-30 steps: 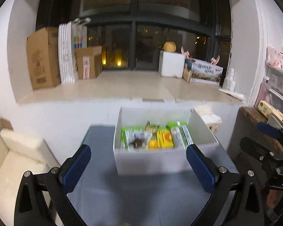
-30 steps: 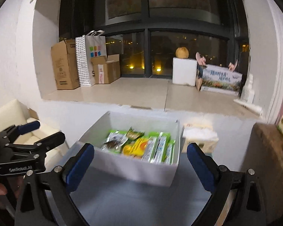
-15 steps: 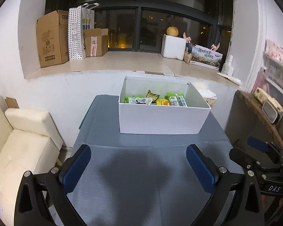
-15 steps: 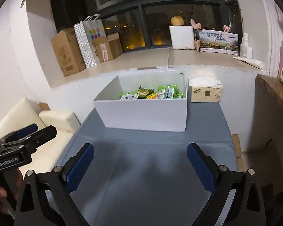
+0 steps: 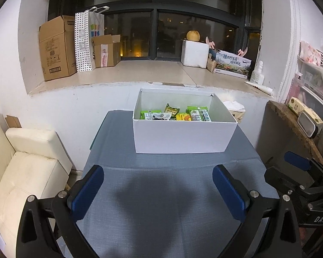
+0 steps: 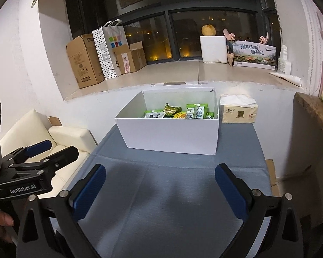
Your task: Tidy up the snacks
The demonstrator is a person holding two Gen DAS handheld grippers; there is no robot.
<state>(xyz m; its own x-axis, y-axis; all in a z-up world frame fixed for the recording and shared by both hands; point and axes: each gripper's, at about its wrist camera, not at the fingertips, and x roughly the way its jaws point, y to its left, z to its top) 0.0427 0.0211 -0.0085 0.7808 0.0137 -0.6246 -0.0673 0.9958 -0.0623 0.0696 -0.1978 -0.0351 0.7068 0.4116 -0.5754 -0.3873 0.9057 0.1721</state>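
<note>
Both claws have drawn back from the white box (image 5: 178, 136), which a second ago filled the view. The left claw (image 5: 159, 190) and right claw (image 6: 160, 190) hang over bare blue-grey woven cloth on the tabletop (image 6: 172, 204), jaws spread wide, gripping nothing. Glossy green and yellow snack packets (image 5: 175, 115) lie inside the straight-walled cardboard box at the tabletop's far end. A tissue pack (image 6: 239, 110) sits just beside its right wall; nothing stands between claws and box.
</note>
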